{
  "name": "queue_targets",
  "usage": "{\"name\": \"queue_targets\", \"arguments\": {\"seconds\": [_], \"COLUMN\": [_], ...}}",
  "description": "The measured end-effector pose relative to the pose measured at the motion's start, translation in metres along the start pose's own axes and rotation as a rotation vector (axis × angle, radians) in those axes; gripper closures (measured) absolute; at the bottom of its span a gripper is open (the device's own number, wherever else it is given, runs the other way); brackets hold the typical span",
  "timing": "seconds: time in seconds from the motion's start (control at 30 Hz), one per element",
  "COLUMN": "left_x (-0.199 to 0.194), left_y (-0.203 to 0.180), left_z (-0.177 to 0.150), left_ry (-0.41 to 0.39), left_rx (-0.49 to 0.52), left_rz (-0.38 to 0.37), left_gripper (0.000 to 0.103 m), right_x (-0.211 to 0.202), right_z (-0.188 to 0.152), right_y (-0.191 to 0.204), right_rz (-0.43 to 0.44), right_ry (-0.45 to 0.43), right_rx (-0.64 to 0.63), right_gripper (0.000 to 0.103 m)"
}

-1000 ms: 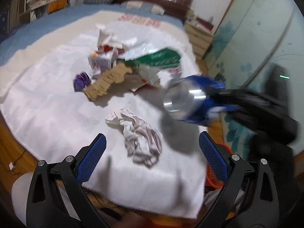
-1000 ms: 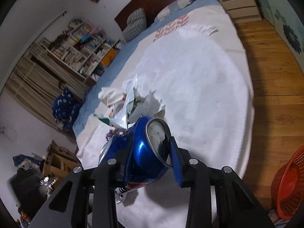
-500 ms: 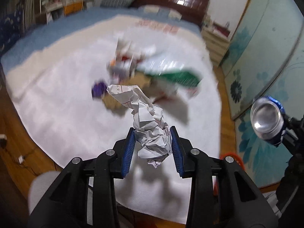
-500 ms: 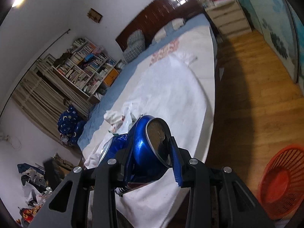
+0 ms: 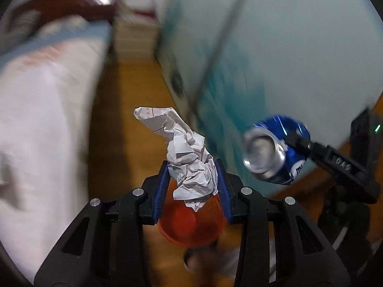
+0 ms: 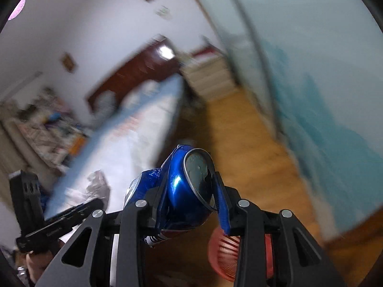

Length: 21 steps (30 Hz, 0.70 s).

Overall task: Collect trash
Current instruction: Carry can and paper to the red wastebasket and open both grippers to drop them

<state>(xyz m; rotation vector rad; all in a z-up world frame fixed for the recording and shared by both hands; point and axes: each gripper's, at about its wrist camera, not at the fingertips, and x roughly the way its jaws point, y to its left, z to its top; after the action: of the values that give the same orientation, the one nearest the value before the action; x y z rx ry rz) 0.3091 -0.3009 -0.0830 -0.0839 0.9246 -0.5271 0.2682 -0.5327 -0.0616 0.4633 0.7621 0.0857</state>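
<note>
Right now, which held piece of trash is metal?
The dented blue can in the right gripper; the left gripper holds crumpled white paper.

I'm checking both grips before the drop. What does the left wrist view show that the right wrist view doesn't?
Only the left wrist view shows the left gripper shut on the crumpled paper. Only the right wrist view shows the bookshelf and the right gripper pads clamping the can's sides. Both show the blue can, the red basket, the bed and the wooden floor.
</note>
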Motion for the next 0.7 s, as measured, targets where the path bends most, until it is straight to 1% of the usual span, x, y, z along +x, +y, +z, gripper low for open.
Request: {"name": "queue_targets", "arguments": {"seconds": [0.03,0.07,0.1,0.13,0.17,0.23,0.27,0.33,0.37,0.4,0.43,0.47,0.5,0.53,0.57,0.6,0.7], "left_x": [0.033,0.072,0.105,0.123,0.155,0.180,0.195,0.212,0.219,0.222,0.225,0.225,0.219,0.214,0.211,0.202,0.180], "left_y": [-0.008,-0.014,-0.016,-0.016,-0.014,-0.009,-0.006,-0.003,-0.002,-0.002,-0.003,-0.002,0.000,0.002,0.004,0.005,0.013], "left_z": [-0.010,-0.024,-0.040,-0.051,-0.070,-0.087,-0.098,-0.101,-0.103,-0.106,-0.103,-0.102,-0.102,-0.101,-0.100,-0.100,-0.095], "left_ry": [0.074,0.157,0.216,0.256,0.335,0.399,0.430,0.463,0.488,0.509,0.521,0.516,0.507,0.494,0.486,0.480,0.441], "left_rx": [0.016,0.036,0.056,0.068,0.068,0.055,0.041,0.043,0.039,0.029,0.019,0.020,0.027,0.038,0.045,0.048,0.045], "left_rz": [-0.007,-0.012,-0.016,-0.020,-0.016,0.004,0.005,0.024,0.029,0.026,0.032,0.045,0.051,0.062,0.071,0.077,0.085], "left_gripper": [0.066,0.066,0.066,0.066,0.066,0.066,0.066,0.060,0.050,0.033,0.028,0.023,0.023,0.023,0.023,0.023,0.023], "right_x": [0.020,0.034,0.049,0.064,0.080,0.108,0.118,0.134,0.136,0.141,0.142,0.143,0.141,0.139,0.145,0.141,0.133], "right_z": [-0.018,-0.030,-0.040,-0.049,-0.054,-0.057,-0.057,-0.055,-0.062,-0.064,-0.062,-0.065,-0.061,-0.060,-0.067,-0.064,-0.059], "right_y": [-0.026,-0.039,-0.054,-0.065,-0.075,-0.073,-0.072,-0.072,-0.073,-0.072,-0.074,-0.065,-0.066,-0.065,-0.064,-0.063,-0.057], "right_rz": [-0.050,-0.069,-0.086,-0.108,-0.122,-0.129,-0.147,-0.155,-0.158,-0.155,-0.142,-0.137,-0.139,-0.145,-0.146,-0.141,-0.099], "right_ry": [0.055,0.096,0.140,0.193,0.253,0.325,0.338,0.360,0.368,0.376,0.375,0.366,0.351,0.343,0.333,0.319,0.268], "right_rx": [0.033,0.053,0.080,0.114,0.138,0.121,0.105,0.076,0.079,0.093,0.109,0.116,0.121,0.122,0.127,0.138,0.154], "right_gripper": [0.068,0.068,0.068,0.068,0.068,0.068,0.067,0.067,0.065,0.062,0.044,0.027,0.024,0.024,0.024,0.024,0.024]}}
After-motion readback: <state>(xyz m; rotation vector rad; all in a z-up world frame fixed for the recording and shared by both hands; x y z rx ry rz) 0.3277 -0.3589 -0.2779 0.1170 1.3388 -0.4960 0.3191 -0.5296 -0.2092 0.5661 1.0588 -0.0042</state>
